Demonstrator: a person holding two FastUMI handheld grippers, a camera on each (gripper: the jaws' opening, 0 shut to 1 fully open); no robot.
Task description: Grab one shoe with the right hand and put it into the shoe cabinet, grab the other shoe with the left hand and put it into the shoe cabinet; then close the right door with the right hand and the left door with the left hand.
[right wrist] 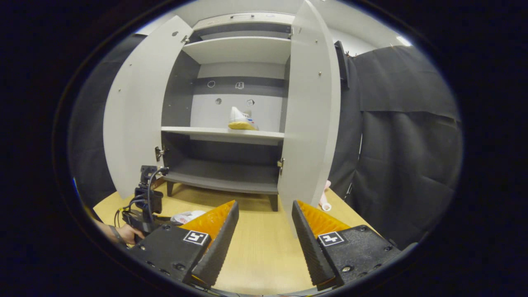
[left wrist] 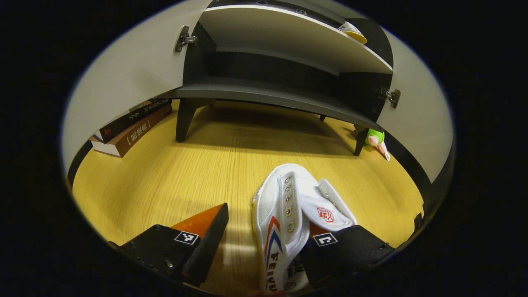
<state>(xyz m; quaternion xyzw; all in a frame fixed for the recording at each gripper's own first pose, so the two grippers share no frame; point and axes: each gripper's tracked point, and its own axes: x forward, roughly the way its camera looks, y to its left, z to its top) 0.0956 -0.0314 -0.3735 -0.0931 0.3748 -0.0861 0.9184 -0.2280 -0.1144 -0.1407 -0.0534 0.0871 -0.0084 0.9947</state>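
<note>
So the white canvas shoe (left wrist: 288, 214) lay toe-first toward the grey shoe cabinet (left wrist: 280, 97), its side wall between the left tool's (left wrist: 264, 243) wide-spread fingers, nothing gripped yet

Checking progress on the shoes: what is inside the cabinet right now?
One shoe sits on the middle shelf of the cabinet, toward the right. The bottom shelf looks bare. The right door covers part of the interior's right side.

Two shoes: one (left wrist: 288, 218) on the counter (left wrist: 165, 181), one (right wrist: 241, 120) on a shelf. Two cabinet doors (right wrist: 136, 107) (right wrist: 309, 111). Two books (left wrist: 132, 130). One toy (left wrist: 376, 139).
</note>
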